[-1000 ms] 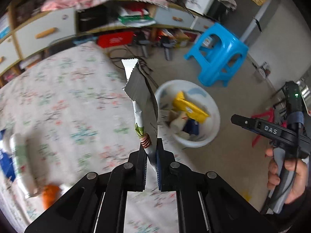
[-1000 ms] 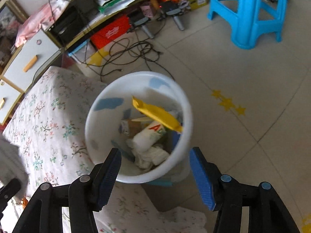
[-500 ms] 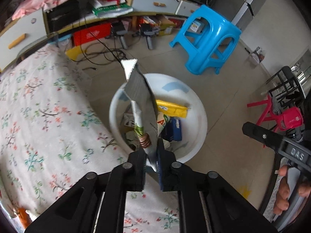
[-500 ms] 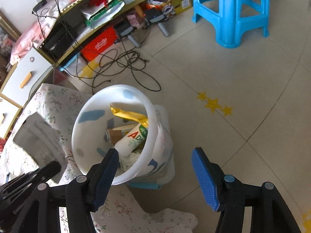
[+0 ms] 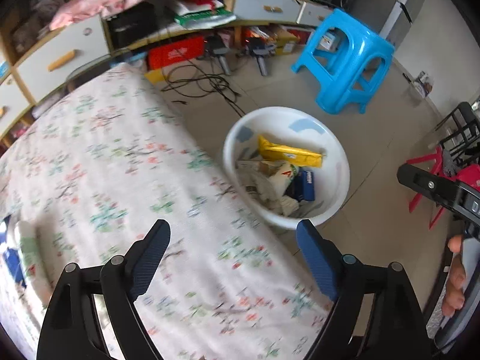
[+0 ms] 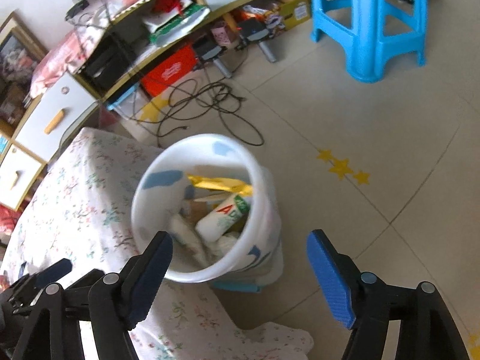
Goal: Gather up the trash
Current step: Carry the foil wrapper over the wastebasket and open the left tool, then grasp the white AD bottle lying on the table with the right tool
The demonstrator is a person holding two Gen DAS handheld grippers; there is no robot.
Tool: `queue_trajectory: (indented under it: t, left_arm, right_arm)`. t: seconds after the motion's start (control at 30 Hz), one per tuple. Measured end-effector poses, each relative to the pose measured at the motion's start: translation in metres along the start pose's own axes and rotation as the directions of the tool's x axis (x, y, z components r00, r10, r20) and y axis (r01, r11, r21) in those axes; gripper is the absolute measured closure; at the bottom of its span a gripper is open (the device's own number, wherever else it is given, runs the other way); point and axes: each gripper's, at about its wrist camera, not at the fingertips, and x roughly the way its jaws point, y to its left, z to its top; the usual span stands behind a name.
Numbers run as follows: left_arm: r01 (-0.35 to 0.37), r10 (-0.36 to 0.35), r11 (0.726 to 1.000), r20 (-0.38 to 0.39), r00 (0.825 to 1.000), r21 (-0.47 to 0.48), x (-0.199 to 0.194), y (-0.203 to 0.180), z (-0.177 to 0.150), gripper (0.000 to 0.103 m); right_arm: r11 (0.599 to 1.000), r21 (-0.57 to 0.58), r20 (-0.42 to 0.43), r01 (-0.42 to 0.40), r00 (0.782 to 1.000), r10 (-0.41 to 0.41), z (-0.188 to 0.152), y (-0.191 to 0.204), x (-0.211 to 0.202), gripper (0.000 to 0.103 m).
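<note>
Between the fingers of the left gripper (image 5: pixel 233 241) nothing is being held: its jaws are opening wide, and only the floral cloth (image 5: pixel 120 162) of the bed or table is showing in the gap, blurred by motion. Off to that gripper's left, at the edge of the cloth, a pale bottle-like piece of trash (image 5: pixel 28 249) is lying beside something blue; it is too blurred to name. Just ahead and to the right of the left gripper's right finger, the white bin (image 5: pixel 342 180) is standing on the tiled floor, touching or nearly touching the hanging cloth. Inside it a yellow wrapper (image 5: pixel 289 151) is lying across the top of a white carton with red and green print (image 5: pixel 283 175), a dark blue packet (image 5: pixel 306 184) and crumpled paper.

At the far right of the same view, the right gripper (image 6: pixel 240 262) is being held by a hand (image 5: pixel 454 273). Its own camera is showing its jaws opening too, empty, with the bin's rim sitting just beyond its left finger and bare floor beyond its right.

Farther ahead, black cables (image 6: pixel 207 105) are sprawling on the floor, a blue plastic stool (image 5: pixel 345 60) is standing to the right, and a cluttered low shelf unit (image 6: pixel 126 48) is running along the wall.
</note>
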Motion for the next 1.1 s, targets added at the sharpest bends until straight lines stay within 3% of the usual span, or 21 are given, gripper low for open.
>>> queue_trajectory:
  t: [0.17,0.43,0.7,1.1]
  left_arm:
    - [-0.021,0.022,0.999,0.022,1.000,-0.042,-0.029,0.039,-0.023,0.004]
    - [-0.086,0.098,0.983,0.069,0.993,-0.162,-0.076,0.123,-0.062,0.000]
    - [-0.140,0.175,0.937,0.083,0.981,-0.319,-0.110,0.213,-0.114,0.000]
    - [-0.168,0.251,0.864,0.118,0.961,-0.474,-0.137,0.305,-0.182,0.000]
  right_arm:
    - [0.998,-0.065,-0.007,-0.007,1.000,0.007,-0.007,0.033,0.002,0.024]
    - [0.983,-0.185,-0.012,-0.014,1.000,0.012,-0.028,0.101,0.008,0.018]
    - [0.941,-0.335,-0.053,-0.038,0.998,0.022,-0.061,0.182,0.026,0.018]
    - [0.851,-0.515,-0.124,-0.097,0.992,0.037,-0.129,0.289,0.058,0.018]
